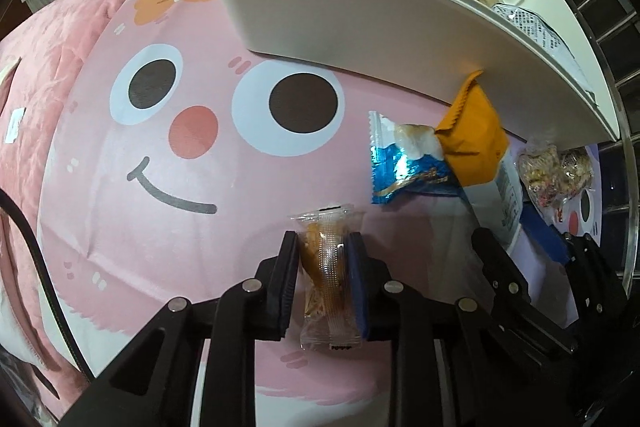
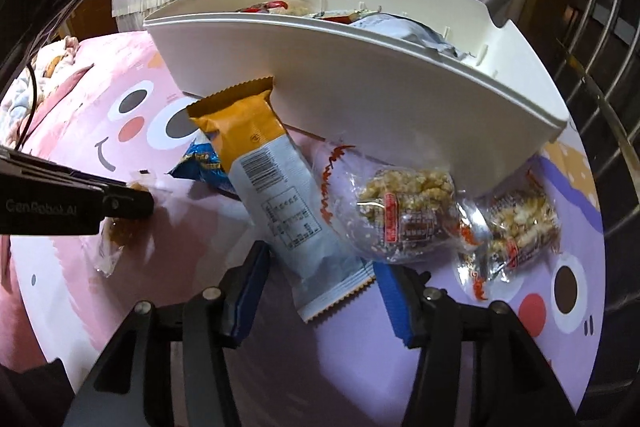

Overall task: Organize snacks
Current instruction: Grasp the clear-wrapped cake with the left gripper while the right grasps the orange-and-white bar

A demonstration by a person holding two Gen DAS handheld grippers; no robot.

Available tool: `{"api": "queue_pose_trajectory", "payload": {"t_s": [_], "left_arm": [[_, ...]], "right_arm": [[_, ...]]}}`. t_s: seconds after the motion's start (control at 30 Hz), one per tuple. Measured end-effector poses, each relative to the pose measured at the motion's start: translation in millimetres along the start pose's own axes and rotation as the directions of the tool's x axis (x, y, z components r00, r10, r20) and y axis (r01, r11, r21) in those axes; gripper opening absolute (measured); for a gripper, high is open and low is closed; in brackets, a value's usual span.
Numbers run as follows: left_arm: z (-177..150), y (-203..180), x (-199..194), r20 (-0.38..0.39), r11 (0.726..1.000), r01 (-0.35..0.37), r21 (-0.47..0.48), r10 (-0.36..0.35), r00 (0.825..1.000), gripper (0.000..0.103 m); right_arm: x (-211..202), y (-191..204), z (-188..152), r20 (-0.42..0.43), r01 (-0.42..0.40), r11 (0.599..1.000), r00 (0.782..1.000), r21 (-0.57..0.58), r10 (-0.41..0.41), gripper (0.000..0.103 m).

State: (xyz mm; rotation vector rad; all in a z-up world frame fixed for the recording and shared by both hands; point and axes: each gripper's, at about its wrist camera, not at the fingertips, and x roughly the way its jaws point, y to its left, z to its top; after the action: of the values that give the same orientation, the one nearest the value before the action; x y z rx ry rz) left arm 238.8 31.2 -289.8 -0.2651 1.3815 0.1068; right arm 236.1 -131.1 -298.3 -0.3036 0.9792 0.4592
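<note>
Jaws of the left gripper point(image 1: 323, 247): closed tight on a small clear-wrapped brown snack point(image 1: 326, 279), pinched at mid-length, lying on the pink face-printed tabletop point(image 1: 160, 155). Jaws of the right gripper point(image 2: 320, 267): standing partly open, holding nothing, their blue pads either side of the lower end of an orange-and-white packet point(image 2: 276, 183) without pressing on it. Packet: flat on the tabletop, orange end against the wall of the white bin point(image 2: 360, 79). Beneath its left edge: a blue foil packet point(image 2: 200, 163). To its right: two clear bags of puffed-grain snacks point(image 2: 404, 203), side by side near the bin's wall. Bin: several wrapped snacks inside.
</note>
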Motion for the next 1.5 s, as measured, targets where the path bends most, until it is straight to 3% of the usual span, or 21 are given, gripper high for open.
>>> {"api": "queue_pose_trajectory", "payload": {"t_s": [0.2, 0.33, 0.7, 0.73, 0.77, 0.8, 0.87, 1.1, 1.37, 1.43, 1.5], "left_arm": [[-5, 8, -3, 0.012, 1.000, 0.029, -0.007, -0.029, 1.000, 0.021], [-8, 7, -13, 0.054, 0.997, 0.076, -0.011, -0.075, 0.996, 0.021], [-6, 16, -50, 0.118, 0.995, 0.097, -0.008, -0.096, 0.988, 0.021], [-6, 16, -55, 0.127, 0.995, 0.096, -0.005, -0.094, 0.987, 0.021], [-6, 15, -58, 0.134, 0.996, 0.094, -0.004, -0.092, 0.987, 0.021], [-2, 14, -63, 0.142, 0.996, 0.094, -0.004, -0.092, 0.986, 0.021], [1, 14, -72, 0.154, 0.996, 0.095, -0.005, -0.093, 0.984, 0.021], [4, 23, -101, 0.189, 0.996, 0.084, 0.017, -0.086, 0.978, 0.021], [-3, 34, -114, 0.185, 0.995, 0.095, 0.037, -0.100, 0.978, 0.021], [-3, 36, -116, 0.191, 0.994, 0.095, 0.047, -0.102, 0.976, 0.021], [-1, 39, -118, 0.193, 0.994, 0.098, 0.055, -0.107, 0.975, 0.021]], "right_arm": [[-2, 4, 1, -0.015, -0.010, 0.999, 1.000, -0.037, 0.009, 0.039], [-3, 5, 0, -0.021, -0.015, 0.999, 1.000, -0.037, 0.015, 0.038], [-19, 7, -4, -0.057, -0.073, 0.997, 0.996, -0.011, 0.073, 0.034], [-22, 7, -4, -0.060, -0.080, 0.997, 0.995, -0.015, 0.079, 0.030], [-24, 9, -5, -0.061, -0.084, 0.996, 0.995, -0.022, 0.082, 0.016], [-27, 10, -5, -0.063, -0.087, 0.996, 0.994, -0.035, 0.085, 0.008], [-32, 14, -6, -0.073, -0.091, 0.995, 0.994, -0.050, 0.087, 0.000], [-45, 22, -6, -0.077, -0.115, 0.992, 0.991, -0.058, 0.110, 0.000], [-56, 20, 14, -0.036, -0.182, 0.983, 0.982, 0.034, 0.184, 0.002], [-50, 18, 21, -0.056, -0.196, 0.979, 0.979, 0.053, 0.198, 0.010], [-46, 18, 26, -0.062, -0.199, 0.978, 0.977, 0.057, 0.202, 0.033]]}}
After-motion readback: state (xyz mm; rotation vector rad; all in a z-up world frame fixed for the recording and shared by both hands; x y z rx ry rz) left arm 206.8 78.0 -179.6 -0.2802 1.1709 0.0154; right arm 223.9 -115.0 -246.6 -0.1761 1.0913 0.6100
